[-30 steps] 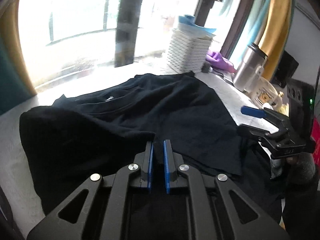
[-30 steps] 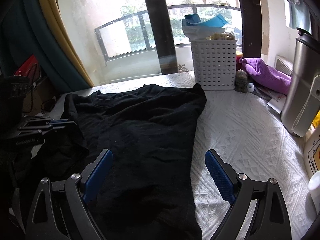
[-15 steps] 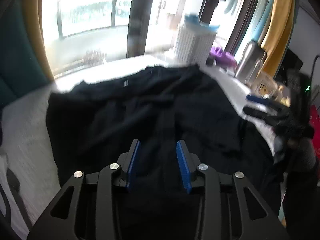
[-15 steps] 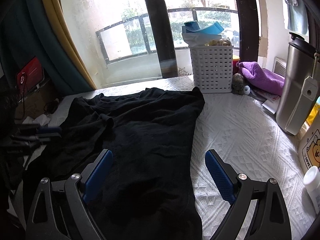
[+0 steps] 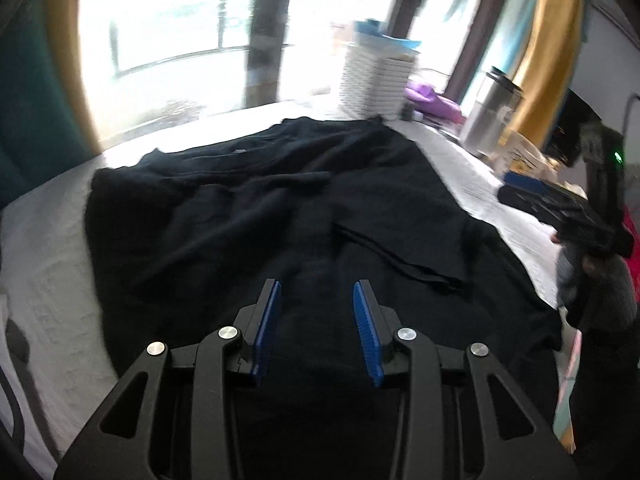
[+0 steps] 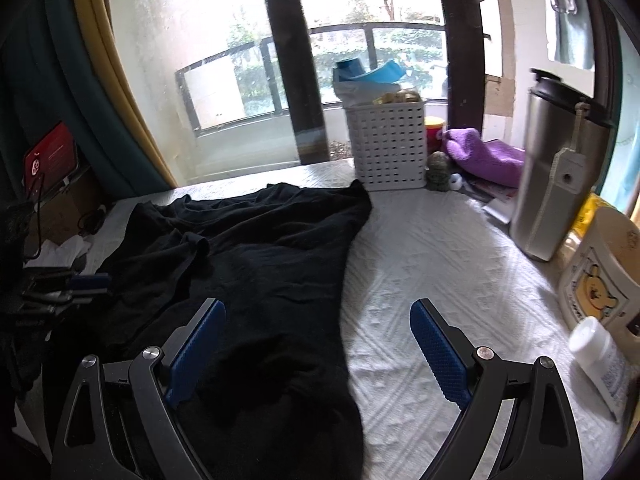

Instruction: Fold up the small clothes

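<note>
A black garment (image 5: 280, 208) lies spread and creased on the white quilted cover (image 6: 440, 272), with one flap folded over its right side in the left wrist view. My left gripper (image 5: 316, 284) hovers over the near part of the cloth, open, with nothing between its blue pads (image 5: 266, 320). My right gripper (image 6: 317, 305) stands wide open above the right edge of the garment (image 6: 248, 264), one finger over cloth, the other over the bare cover. Each gripper shows at the edge of the other's view: right gripper (image 5: 510, 189), left gripper (image 6: 92, 286).
A white slotted basket (image 6: 386, 148) stands at the far edge by the window. Right of it lie a purple cloth (image 6: 484, 156), a steel flask (image 6: 556, 184), a cream tub with a bear picture (image 6: 600, 280) and a small white bottle (image 6: 596, 356).
The left jaws, nearly shut on the black cloth a second ago, have opened and drawn back a little. The flap now lies flat. The right gripper stays wide open and has shifted slightly.
</note>
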### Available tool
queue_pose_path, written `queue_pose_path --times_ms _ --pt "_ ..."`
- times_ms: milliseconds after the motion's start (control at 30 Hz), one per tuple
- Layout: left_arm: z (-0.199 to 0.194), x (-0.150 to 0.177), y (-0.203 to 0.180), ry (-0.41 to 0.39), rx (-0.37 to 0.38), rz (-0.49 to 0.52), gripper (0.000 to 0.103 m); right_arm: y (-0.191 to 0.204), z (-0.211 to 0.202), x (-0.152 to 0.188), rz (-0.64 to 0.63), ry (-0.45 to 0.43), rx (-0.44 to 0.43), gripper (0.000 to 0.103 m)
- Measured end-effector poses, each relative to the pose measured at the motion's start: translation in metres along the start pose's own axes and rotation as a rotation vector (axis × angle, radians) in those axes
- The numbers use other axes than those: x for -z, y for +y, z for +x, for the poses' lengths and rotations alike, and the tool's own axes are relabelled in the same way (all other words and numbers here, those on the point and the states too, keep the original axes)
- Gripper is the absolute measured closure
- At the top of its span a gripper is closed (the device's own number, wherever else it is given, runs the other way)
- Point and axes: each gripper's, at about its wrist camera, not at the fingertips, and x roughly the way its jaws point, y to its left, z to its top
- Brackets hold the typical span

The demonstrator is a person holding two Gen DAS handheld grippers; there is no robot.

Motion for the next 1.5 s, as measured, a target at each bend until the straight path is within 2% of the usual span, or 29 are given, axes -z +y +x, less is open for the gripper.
queue_pose_path --times_ms 133,333,600,733,833,967,1000,1033,1100,1267,1300,1333,1400,1433,1500 --pt "-0.002 0.007 -0.026 0.004 0.017 0.067 0.066 0.000 -0.014 0.009 -0.018 0.005 0.002 0.008" --pt "-0.016 0.024 -0.047 -0.018 0.052 0.072 0.066 0.012 -0.039 0.043 -0.092 0.047 0.021 0.008" --pt "-0.017 0.060 -0.104 0.013 0.131 0.164 0.066 -0.003 -0.080 0.092 -0.044 0.040 0.078 0.008" --pt "-0.012 0.077 -0.136 0.040 0.174 0.245 0.066 -0.011 -0.099 0.116 -0.020 0.033 0.093 0.008" --pt "-0.001 0.086 -0.145 0.078 0.174 0.279 0.066 -0.022 -0.112 0.132 -0.003 0.028 0.106 0.008" --pt "0.007 0.089 -0.142 0.099 0.129 0.280 0.066 -0.032 -0.128 0.146 0.010 0.012 0.108 0.008" --pt "0.006 0.089 -0.142 0.098 0.125 0.283 0.060 -0.033 -0.131 0.149 0.005 0.010 0.104 0.008" --pt "0.006 0.089 -0.141 0.097 0.117 0.287 0.050 -0.032 -0.132 0.151 -0.002 0.011 0.099 0.008" --pt "0.005 0.091 -0.139 0.102 0.101 0.296 0.043 -0.027 -0.131 0.156 -0.026 0.025 0.076 0.008" --pt "0.007 0.097 -0.131 0.121 0.099 0.306 0.043 0.004 -0.123 0.158 -0.115 0.035 0.006 0.009" --pt "0.005 0.100 -0.130 0.107 0.099 0.319 0.046 0.010 -0.120 0.157 -0.134 0.039 0.001 0.009" --pt "0.003 0.103 -0.130 0.088 0.094 0.331 0.071 0.015 -0.116 0.156 -0.150 0.045 0.001 0.009" --pt "0.000 0.107 -0.129 0.090 0.105 0.330 0.096 0.021 -0.110 0.153 -0.157 0.053 -0.001 0.009" --pt "-0.006 0.110 -0.129 0.063 0.099 0.343 0.100 0.022 -0.108 0.151 -0.155 0.055 -0.002 0.009" --pt "-0.019 0.114 -0.131 0.015 0.085 0.350 0.100 0.025 -0.107 0.148 -0.153 0.056 0.001 0.009"
